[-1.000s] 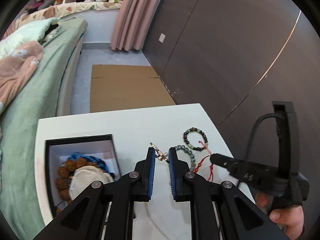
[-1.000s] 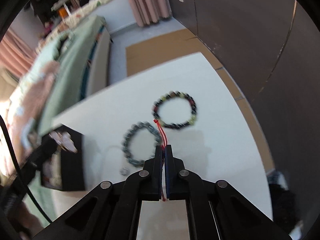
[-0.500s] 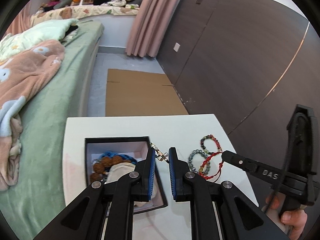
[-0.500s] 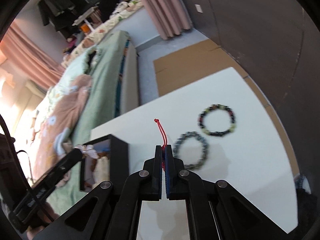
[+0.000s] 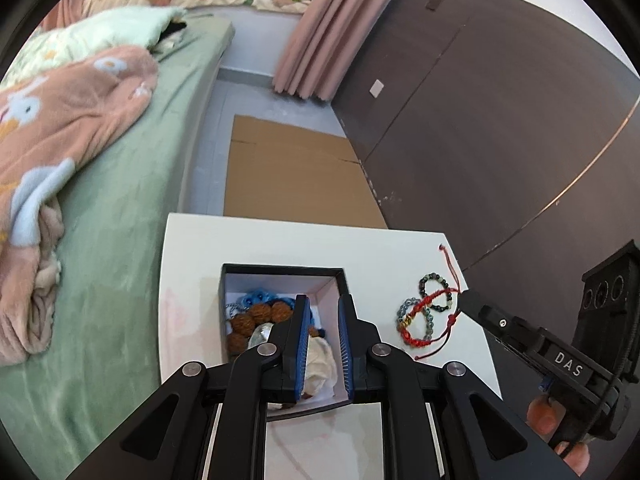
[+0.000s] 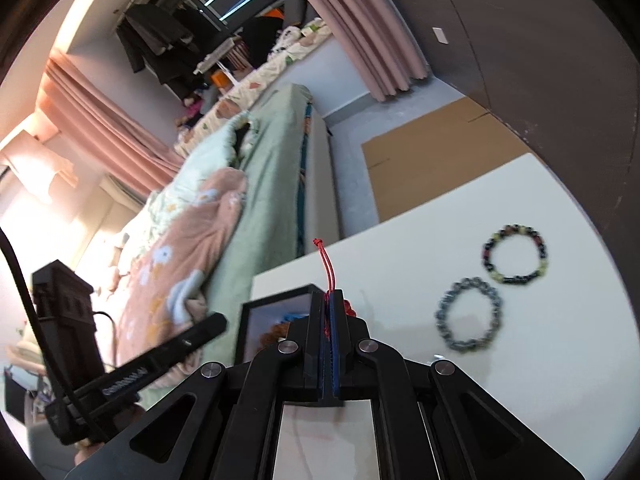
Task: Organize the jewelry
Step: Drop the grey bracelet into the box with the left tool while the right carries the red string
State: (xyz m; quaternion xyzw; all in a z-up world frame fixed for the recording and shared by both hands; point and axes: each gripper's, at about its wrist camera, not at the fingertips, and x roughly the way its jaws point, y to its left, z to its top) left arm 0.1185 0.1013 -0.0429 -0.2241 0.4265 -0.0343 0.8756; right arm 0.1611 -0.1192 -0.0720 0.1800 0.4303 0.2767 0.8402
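Cord bracelet (image 5: 428,322) hangs from my right gripper (image 6: 330,308), whose jaws are pinched tight on its red string, with the string tail sticking up past the tips. In the left view the bracelet dangles in the air above the 2 beaded bracelets, which lie loose on the white table (image 5: 280,244): grey beads (image 6: 469,314) and dark beads (image 6: 515,254), just beside each other. My left gripper (image 5: 322,334) hovers over the black box (image 5: 280,269), jaws parted a modest gap, nothing between the pads that I can see. Box already holds brown beads (image 5: 256,318), something blue (image 5: 256,298) and a pale cloth-like item (image 5: 320,358).

Step in hand, I judge: carry the cord bracelet over to the box and drop it in.

How I'd do it well:
- Keep the right jaws clamped until the whole loop is over the box opening; the cord is limp and swings.
- Come in high enough that the hanging loop clears the near box wall, then lower so it pools inside before I release.
- Pull my left gripper back off the box first, or the 2 tools crowd the same opening.
- Watch the loose string tails; they could snag on a fingertip or drape over the rim.
- Then the 2 beaded ones, 1 at a time.
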